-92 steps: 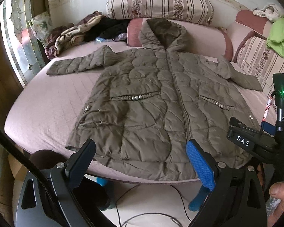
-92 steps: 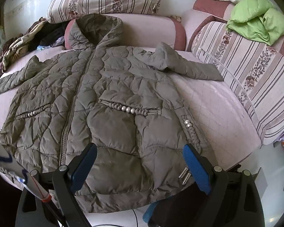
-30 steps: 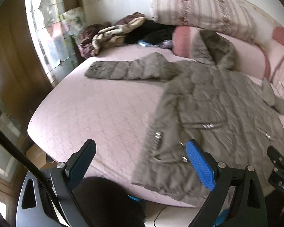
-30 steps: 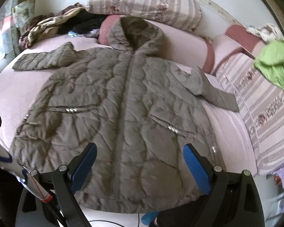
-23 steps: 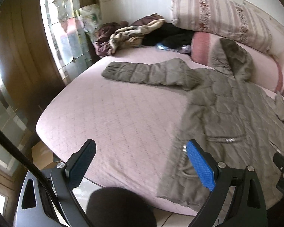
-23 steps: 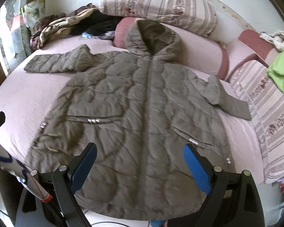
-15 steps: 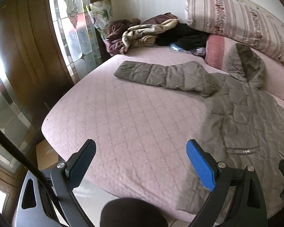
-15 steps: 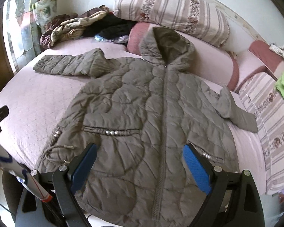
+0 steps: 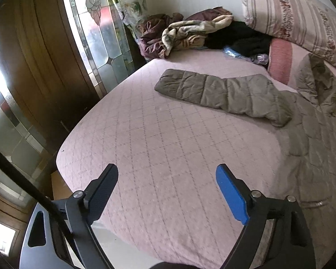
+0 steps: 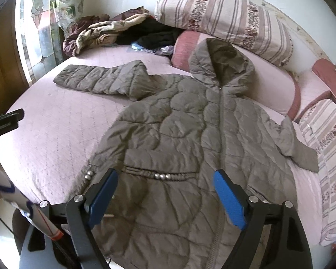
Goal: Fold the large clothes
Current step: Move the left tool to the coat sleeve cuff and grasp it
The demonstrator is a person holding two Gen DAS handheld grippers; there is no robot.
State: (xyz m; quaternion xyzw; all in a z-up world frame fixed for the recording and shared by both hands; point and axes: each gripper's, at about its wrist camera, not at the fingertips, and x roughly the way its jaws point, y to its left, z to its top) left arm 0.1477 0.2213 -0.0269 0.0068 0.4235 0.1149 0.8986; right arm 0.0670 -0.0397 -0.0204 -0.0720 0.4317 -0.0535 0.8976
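While the bed (image 9: 159, 148) carries the whole job, take it as your landmark: the olive quilted coat (image 10: 190, 139) lies flat on its pink cover, front up and zipped, hood (image 10: 221, 62) toward the striped pillow (image 10: 224, 20) at the head, hem at the near edge. Nothing is folded yet, so you are at the approach to the first fold, which I judge to be the sleeves. The outstretched sleeve (image 9: 221, 94) lies straight across the open cover toward the window side, its cuff well away from the coat's body; the other sleeve (image 10: 295, 143) angles off toward the far side. Your left gripper (image 9: 165, 190) hangs over bare cover near the bed's front edge, jaws spread and just easing inward, with nothing between them. Your right gripper (image 10: 163, 192) hangs over the coat's lower front near the pocket studs (image 10: 161, 176), also spread, just narrowing, gripping nothing. Next, carry the left gripper up the bed to the cuff and pinch the padded layers together.
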